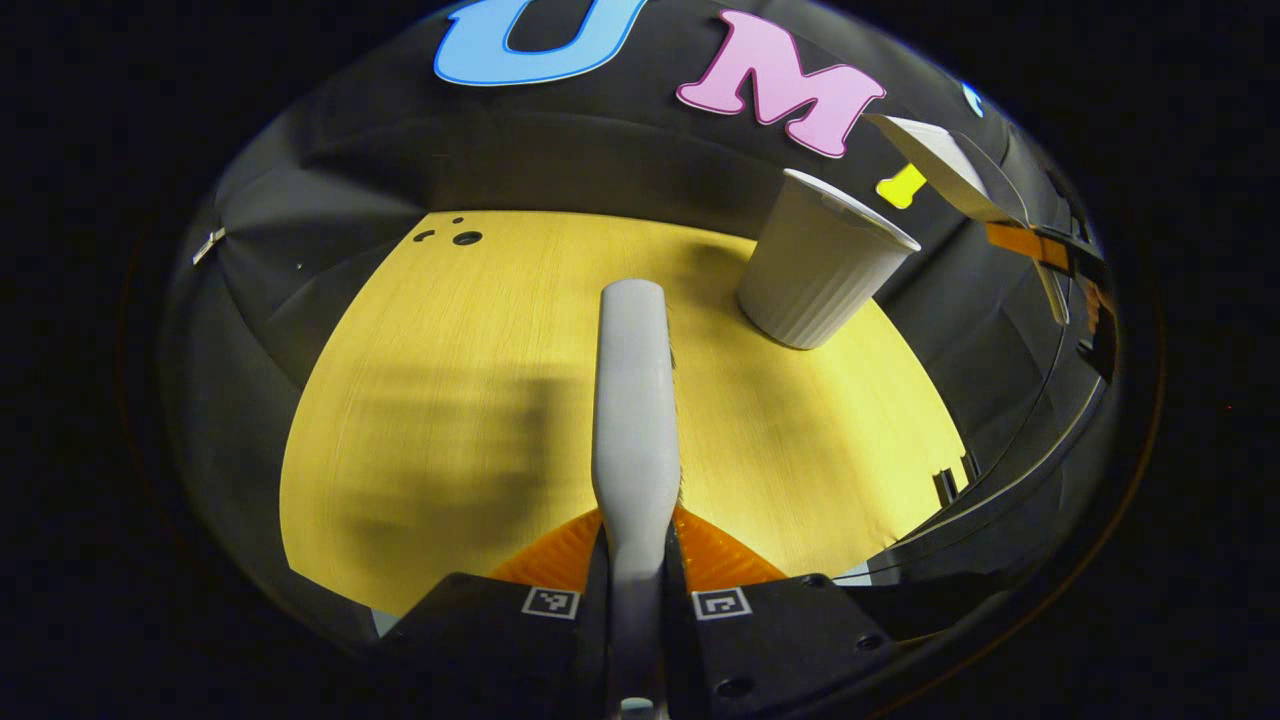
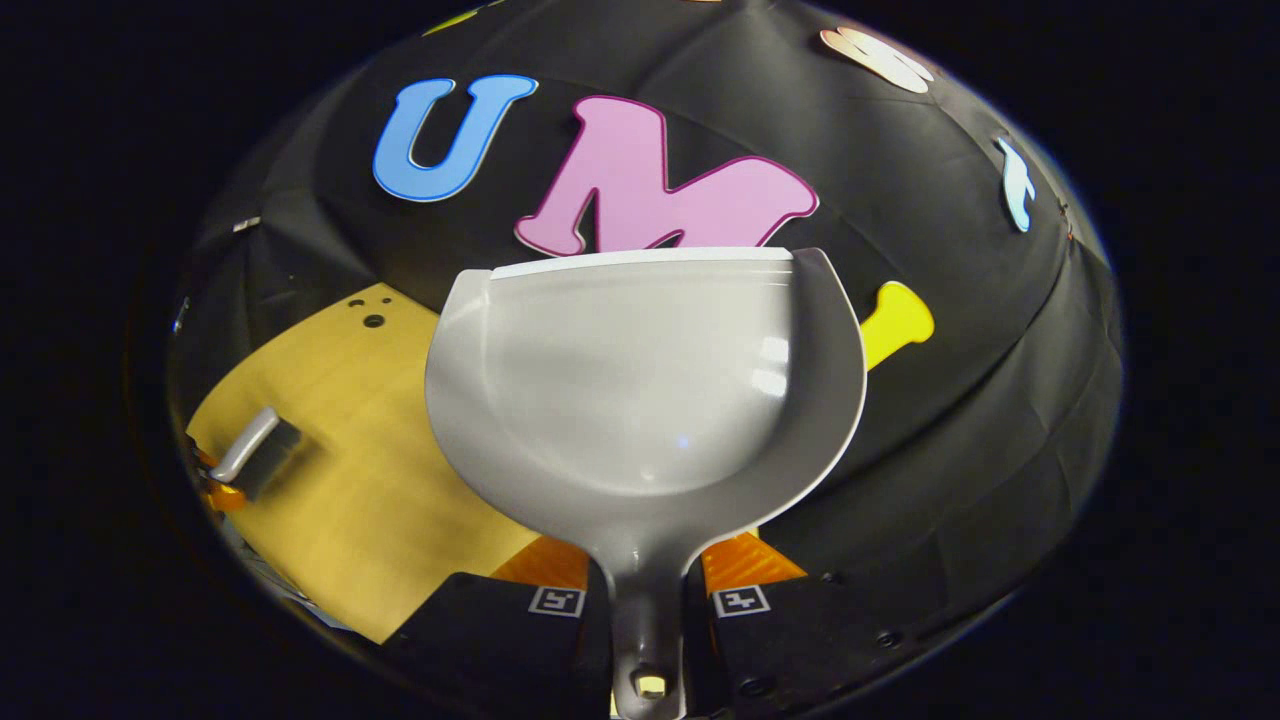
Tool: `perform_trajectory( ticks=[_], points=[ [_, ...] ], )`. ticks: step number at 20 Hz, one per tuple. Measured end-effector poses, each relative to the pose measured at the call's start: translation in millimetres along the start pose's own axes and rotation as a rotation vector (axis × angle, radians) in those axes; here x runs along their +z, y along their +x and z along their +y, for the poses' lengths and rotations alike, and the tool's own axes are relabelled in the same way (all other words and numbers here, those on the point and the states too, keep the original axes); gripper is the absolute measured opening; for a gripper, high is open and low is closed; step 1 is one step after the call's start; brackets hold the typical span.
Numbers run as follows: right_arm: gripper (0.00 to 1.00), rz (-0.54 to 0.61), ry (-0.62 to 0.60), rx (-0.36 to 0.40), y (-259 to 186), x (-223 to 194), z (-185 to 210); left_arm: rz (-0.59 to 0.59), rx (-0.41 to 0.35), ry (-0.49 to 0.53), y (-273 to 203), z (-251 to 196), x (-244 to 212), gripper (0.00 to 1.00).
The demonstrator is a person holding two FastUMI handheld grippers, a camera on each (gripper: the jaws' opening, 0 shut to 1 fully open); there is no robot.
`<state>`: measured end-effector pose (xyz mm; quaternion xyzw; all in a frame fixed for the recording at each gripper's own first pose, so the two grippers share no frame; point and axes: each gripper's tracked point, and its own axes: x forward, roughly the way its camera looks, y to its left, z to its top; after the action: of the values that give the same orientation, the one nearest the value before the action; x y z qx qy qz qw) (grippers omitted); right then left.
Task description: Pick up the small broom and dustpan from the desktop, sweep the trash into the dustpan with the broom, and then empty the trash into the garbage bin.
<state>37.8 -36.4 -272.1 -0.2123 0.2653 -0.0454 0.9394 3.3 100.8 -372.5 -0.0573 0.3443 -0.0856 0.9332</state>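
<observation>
The broom (image 1: 634,400) handle is clamped by the left gripper (image 1: 636,600) at bottom centre; the dustpan (image 2: 640,390), light stiff plastic, is gripped by its handle in the right gripper (image 2: 646,600), raised mid-frame.

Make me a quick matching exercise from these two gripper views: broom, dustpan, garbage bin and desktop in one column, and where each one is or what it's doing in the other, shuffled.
Things:
1. broom
2. dustpan
3. garbage bin
4. desktop

States:
A. standing upright on the wood, ribbed white sides
B. held by its handle in the right gripper, pan lifted
C. yellow wood surface under everything
D. clamped in the left gripper, above the wood

Pairs: 1-D, 2-B, 3-A, 4-C
</observation>
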Motion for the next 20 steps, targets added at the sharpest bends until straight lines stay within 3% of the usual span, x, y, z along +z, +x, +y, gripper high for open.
perform_trajectory(
  ticks=[1,3,8,13,14,16,20],
  points=[
    [0.31,0.017,0.014,0.035,-5,-10,15,0.006,0.01,-0.001,2,5,-3,0.3],
    [0.31,0.054,0.027,0.097,-10,-31,45,0.016,0.03,-0.002,5,13,-9,0.27],
    [0.31,0.188,0.061,0.238,-18,-99,115,0.067,0.062,-0.017,18,29,-24,0.3],
    [0.31,0.307,0.094,0.321,-16,-156,161,0.124,0.08,0.0,38,33,-30,0.3],
    [0.31,0.331,0.1,0.33,-12,-168,167,0.138,0.082,0.006,40,29,-27,0.27],
    [0.31,0.389,0.11,0.342,-4,-197,179,0.175,0.077,0.027,54,27,-31,0.3],
    [0.31,0.497,0.186,0.351,12,-246,199,0.22,0.082,0.068,76,21,-32,0.27]
  ],
)
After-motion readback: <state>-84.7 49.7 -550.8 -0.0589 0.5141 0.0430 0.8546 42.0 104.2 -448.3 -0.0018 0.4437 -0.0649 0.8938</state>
